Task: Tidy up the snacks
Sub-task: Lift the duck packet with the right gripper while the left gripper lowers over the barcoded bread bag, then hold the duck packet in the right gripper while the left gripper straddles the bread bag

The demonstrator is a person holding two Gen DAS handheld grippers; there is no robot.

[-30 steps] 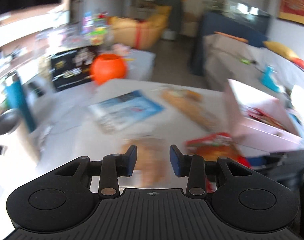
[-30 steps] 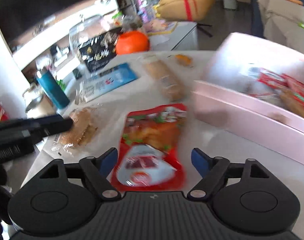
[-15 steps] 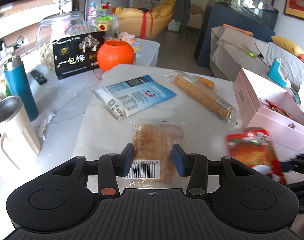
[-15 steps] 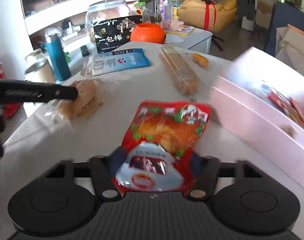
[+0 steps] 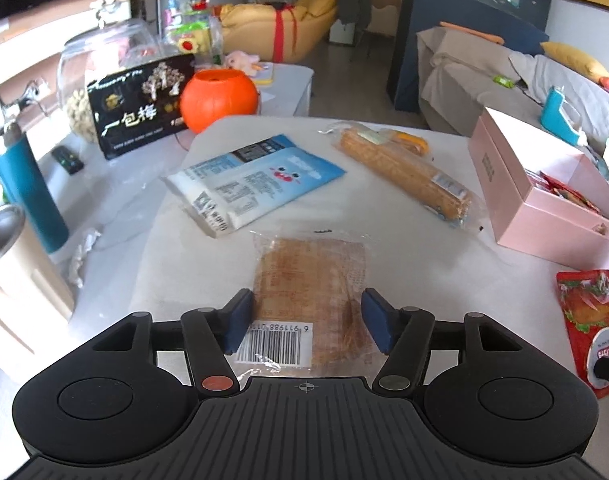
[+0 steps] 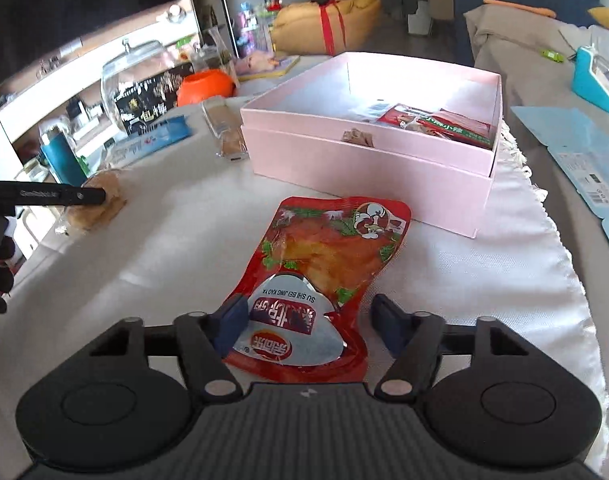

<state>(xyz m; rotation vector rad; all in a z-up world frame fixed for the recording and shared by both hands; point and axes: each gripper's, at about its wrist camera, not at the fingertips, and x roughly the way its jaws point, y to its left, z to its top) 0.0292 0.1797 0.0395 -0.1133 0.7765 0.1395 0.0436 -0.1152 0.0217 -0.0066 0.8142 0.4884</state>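
Straddling, jaws apart: left gripper (image 5: 306, 316) over clear biscuit packet (image 5: 310, 280); right gripper (image 6: 306, 322) over red pouch (image 6: 324, 268) (pink box (image 6: 368, 160) contents are shown by right view only).

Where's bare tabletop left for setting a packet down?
Bare white cloth shows between the clear-wrapped brown wafer packet and the red foil snack pouch, in front of the pink cardboard box. It is crowded behind, around the blue-white bag and long biscuit sleeve.
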